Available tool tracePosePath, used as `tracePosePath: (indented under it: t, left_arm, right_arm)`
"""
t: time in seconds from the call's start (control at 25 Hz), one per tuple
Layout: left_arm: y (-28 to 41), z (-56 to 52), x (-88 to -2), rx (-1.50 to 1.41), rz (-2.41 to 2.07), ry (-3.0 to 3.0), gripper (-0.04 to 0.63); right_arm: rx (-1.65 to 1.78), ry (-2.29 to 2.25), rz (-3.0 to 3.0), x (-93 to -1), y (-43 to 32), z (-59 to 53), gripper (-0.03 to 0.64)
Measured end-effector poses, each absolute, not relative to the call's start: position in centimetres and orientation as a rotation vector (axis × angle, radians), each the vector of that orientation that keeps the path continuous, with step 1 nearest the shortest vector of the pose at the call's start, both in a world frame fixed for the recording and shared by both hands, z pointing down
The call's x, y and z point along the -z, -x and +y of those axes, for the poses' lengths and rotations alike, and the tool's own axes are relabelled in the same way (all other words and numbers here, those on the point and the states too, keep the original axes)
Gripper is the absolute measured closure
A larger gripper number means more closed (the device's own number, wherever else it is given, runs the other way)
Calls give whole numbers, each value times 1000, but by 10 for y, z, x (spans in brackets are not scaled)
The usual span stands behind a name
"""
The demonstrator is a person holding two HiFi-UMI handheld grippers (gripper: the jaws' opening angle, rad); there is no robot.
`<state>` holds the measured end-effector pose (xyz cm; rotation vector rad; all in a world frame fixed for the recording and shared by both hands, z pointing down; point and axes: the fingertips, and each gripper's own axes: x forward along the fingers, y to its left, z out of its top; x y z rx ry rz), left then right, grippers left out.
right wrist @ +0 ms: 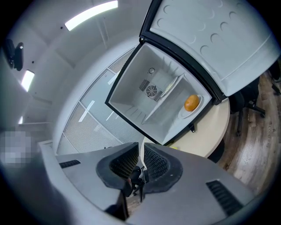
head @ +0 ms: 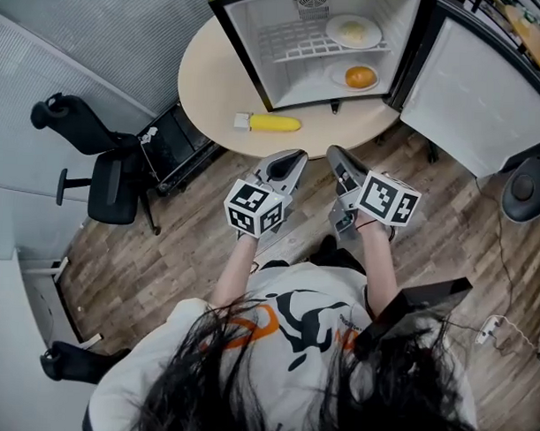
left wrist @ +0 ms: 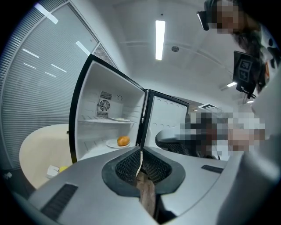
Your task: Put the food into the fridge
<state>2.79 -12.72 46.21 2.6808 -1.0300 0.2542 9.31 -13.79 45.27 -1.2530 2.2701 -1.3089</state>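
A small white fridge (head: 258,51) stands open on a round beige table (head: 208,84). On its wire shelf sits a plate with pale food (head: 352,31). An orange (head: 361,76) rests on a plate on the fridge floor. A yellow corn cob (head: 267,123) lies on the table in front of the fridge. My left gripper (head: 294,155) and right gripper (head: 336,154) hover side by side short of the table edge, both shut and empty. The left gripper (left wrist: 140,151) faces the orange (left wrist: 123,140). The right gripper (right wrist: 142,147) faces the orange (right wrist: 191,103) too.
The fridge door (head: 473,94) is swung wide open to the right. A black office chair (head: 112,183) stands at the left on the wooden floor, with a black crate (head: 180,145) beside the table. Another chair base (head: 527,188) sits at the right.
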Motion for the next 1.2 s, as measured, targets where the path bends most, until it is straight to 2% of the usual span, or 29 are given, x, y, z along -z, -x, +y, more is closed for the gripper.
tracePosePath:
  t: [0.8, 1.2]
  left_arm:
    - [71, -19, -463, -230, -874, -2739, 583]
    - [97, 26, -476, -219, -844, -2727, 583]
  right_arm:
    - [1318, 1341, 2192, -468, 16, -20, 575]
    - [1338, 1394, 2192, -486, 36, 39, 577]
